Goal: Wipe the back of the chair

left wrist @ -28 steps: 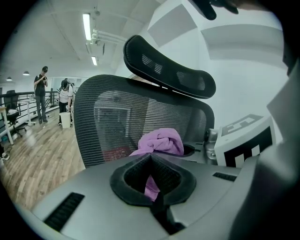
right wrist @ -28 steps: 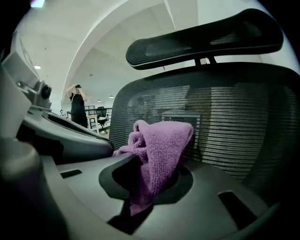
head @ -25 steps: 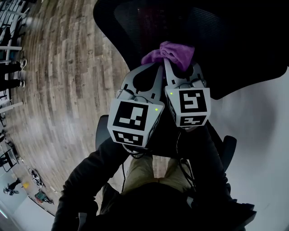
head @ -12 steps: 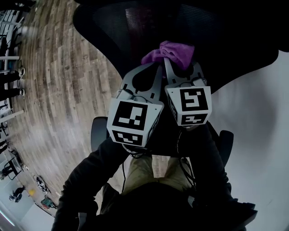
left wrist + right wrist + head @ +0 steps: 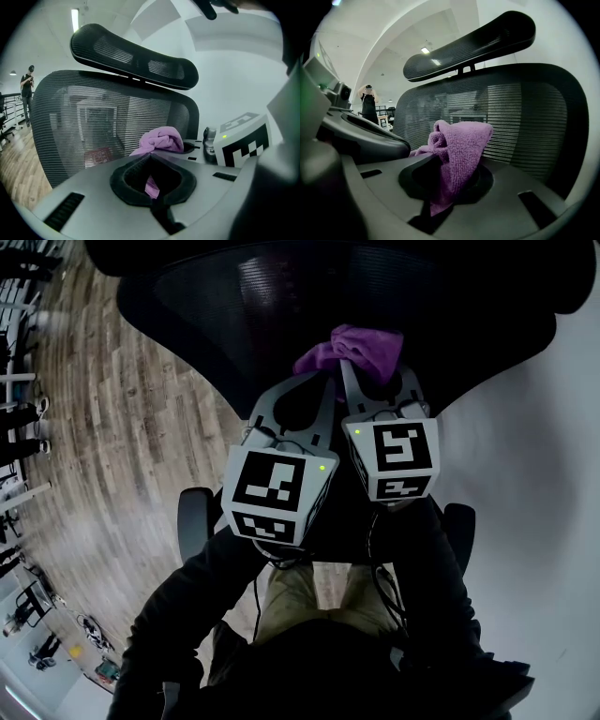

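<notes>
The black mesh chair back (image 5: 281,296) fills the top of the head view, just beyond both grippers. A bunched purple cloth (image 5: 354,350) sits at the gripper tips, close in front of the mesh. My right gripper (image 5: 350,368) is shut on the cloth (image 5: 459,145), which stands up out of its jaws before the backrest (image 5: 525,112) and headrest (image 5: 473,42). My left gripper (image 5: 326,382) lies close beside it, jaws shut, with a strip of the cloth (image 5: 151,183) pinched between them. The rest of the cloth (image 5: 161,139) bulges past its tips toward the mesh (image 5: 93,117).
Wooden floor (image 5: 122,427) spreads to the left and a pale floor (image 5: 544,521) to the right. The chair's armrests (image 5: 192,521) flank the person's legs. A person (image 5: 27,86) stands far off by railings. The headrest (image 5: 136,56) arches above the backrest.
Both grippers and the cloth keep their place in the head view. The chair back has shifted left and now spans more of the top; the armrests have moved left too.
</notes>
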A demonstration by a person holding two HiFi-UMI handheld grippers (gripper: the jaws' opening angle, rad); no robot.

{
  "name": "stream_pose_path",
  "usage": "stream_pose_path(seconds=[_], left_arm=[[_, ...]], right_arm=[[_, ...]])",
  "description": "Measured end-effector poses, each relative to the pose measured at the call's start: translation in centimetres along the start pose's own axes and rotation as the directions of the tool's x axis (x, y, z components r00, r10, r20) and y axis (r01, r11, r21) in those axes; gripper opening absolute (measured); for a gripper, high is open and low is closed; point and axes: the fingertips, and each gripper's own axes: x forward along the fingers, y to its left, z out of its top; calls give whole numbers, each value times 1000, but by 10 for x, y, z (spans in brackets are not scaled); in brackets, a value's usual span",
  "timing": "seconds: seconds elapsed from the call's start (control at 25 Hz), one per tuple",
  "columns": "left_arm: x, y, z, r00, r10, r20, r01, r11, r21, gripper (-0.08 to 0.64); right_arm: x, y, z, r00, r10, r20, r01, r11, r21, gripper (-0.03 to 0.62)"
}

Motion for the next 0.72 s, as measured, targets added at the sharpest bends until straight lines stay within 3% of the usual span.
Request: stream_pose_path(seconds=[0.72], left_arm=[[33,-64,-12,998,-61,-8,61,998,22,0]], right_arm=[[-40,-57,-28,998,-58,6,58,998,23,69]])
